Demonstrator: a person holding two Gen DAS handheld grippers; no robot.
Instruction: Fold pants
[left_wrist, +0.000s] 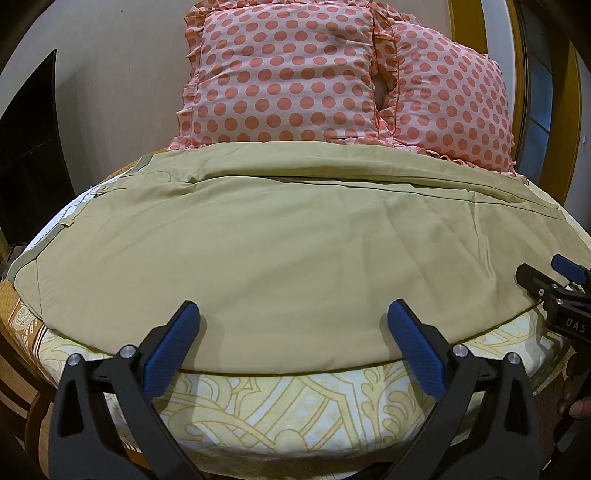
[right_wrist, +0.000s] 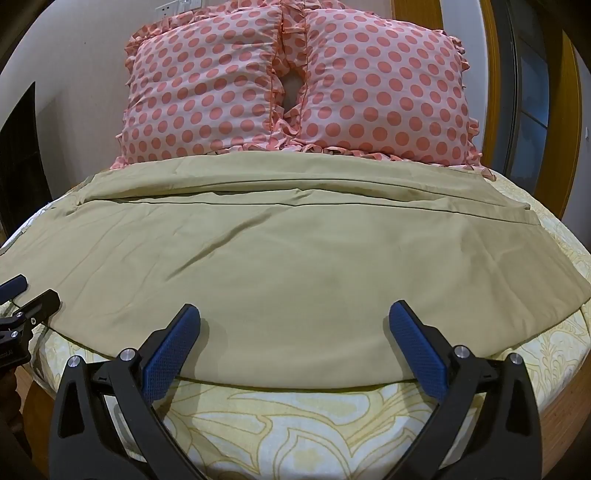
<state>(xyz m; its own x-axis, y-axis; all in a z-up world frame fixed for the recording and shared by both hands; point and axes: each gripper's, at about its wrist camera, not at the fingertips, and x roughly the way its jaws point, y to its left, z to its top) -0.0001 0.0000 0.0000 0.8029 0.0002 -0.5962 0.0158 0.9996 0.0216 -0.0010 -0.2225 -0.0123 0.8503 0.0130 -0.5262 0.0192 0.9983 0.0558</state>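
Note:
Khaki pants (left_wrist: 280, 236) lie flat across the bed, one leg laid over the other, waistband at the left (left_wrist: 62, 225), leg hems at the right (right_wrist: 532, 221). My left gripper (left_wrist: 293, 314) is open and empty, its blue pads spread over the pants' near edge toward the waist end. My right gripper (right_wrist: 294, 314) is open and empty over the near edge toward the hem end. Each gripper shows at the edge of the other's view: the right one in the left wrist view (left_wrist: 546, 277), the left one in the right wrist view (right_wrist: 26, 291).
Two pink polka-dot pillows (left_wrist: 288, 74) (right_wrist: 384, 85) lean against the wall behind the pants. The bed sheet (left_wrist: 295, 402) is yellow and white patterned. A dark screen (left_wrist: 29, 155) stands at the left. A wooden door frame (right_wrist: 495, 74) is at the right.

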